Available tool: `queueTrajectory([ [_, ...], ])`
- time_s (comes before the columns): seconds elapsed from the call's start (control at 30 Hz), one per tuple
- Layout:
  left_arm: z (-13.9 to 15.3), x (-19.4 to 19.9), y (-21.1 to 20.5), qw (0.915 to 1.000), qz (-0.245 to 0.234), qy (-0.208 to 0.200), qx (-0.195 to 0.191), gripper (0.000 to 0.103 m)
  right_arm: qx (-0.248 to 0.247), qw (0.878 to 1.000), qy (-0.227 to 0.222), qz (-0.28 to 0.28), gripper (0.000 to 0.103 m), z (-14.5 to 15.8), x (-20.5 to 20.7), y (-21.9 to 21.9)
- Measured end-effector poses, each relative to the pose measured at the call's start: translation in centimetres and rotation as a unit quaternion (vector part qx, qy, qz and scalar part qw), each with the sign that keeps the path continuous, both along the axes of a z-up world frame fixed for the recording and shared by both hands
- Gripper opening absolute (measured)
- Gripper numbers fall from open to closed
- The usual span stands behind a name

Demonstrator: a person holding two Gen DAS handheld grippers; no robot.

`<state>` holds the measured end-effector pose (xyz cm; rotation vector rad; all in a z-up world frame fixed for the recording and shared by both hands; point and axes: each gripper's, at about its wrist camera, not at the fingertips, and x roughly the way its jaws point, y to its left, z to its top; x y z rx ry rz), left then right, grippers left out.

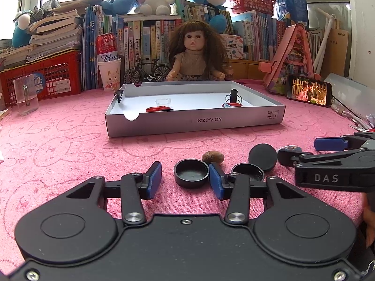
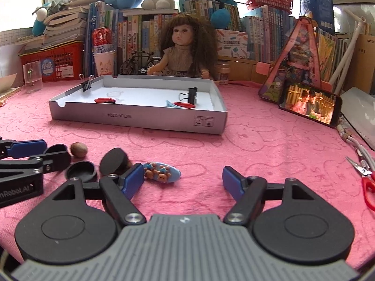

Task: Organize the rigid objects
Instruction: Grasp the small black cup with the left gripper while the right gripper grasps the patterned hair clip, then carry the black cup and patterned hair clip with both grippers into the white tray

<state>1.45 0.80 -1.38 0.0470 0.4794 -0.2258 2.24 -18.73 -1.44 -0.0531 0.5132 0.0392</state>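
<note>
Caps (image 1: 191,172) btwn left gripper (image 1: 185,180) jaws, angled down, w/ gap.

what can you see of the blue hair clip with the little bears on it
The blue hair clip is a pale blue oval, glossy like plastic, topped with small brown bear figures and blue stars. It lies flat, decorated side up, on the pink cloth, outside the grey box. It sits just ahead of the right tongs, close to their left pad; whether they touch is unclear. A tilted black cap lies to its left.
</note>
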Motion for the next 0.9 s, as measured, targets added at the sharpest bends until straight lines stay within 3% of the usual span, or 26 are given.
queueTrajectory([
  [0.3,-0.1,-0.1,-0.2,1.0,0.003,-0.002,0.002,0.043,0.03,0.999,-0.008,-0.024,0.082,-0.1,-0.3,-2.0],
  [0.63,-0.1,0.0,-0.3,1.0,0.007,-0.004,-0.003,0.04,0.027,0.999,-0.014,-0.036,0.082,-0.2,-0.2,-0.3],
  [0.67,-0.1,0.0,-0.3,1.0,0.007,-0.005,-0.002,0.033,0.028,0.999,-0.013,-0.037,0.078,-0.2,-0.2,-0.2],
  [0.73,-0.1,-0.1,-0.4,1.0,0.006,-0.007,0.0,0.03,0.023,0.999,-0.014,-0.038,0.071,-0.2,-0.2,0.1],
  [0.8,-0.1,-0.2,-0.6,0.9999,0.006,-0.01,0.004,0.03,0.022,0.999,-0.018,-0.036,0.055,-0.3,-0.2,0.2],
  [0.83,-0.1,-0.2,-0.6,0.9999,0.005,-0.011,0.004,0.03,0.022,0.999,-0.021,-0.03,0.041,-0.3,-0.3,0.2],
  [0.9,0.0,-0.2,-0.7,0.9999,0.003,-0.01,0.0,0.03,0.022,0.999,-0.022,-0.014,0.042,-0.3,0.0,0.1],
])
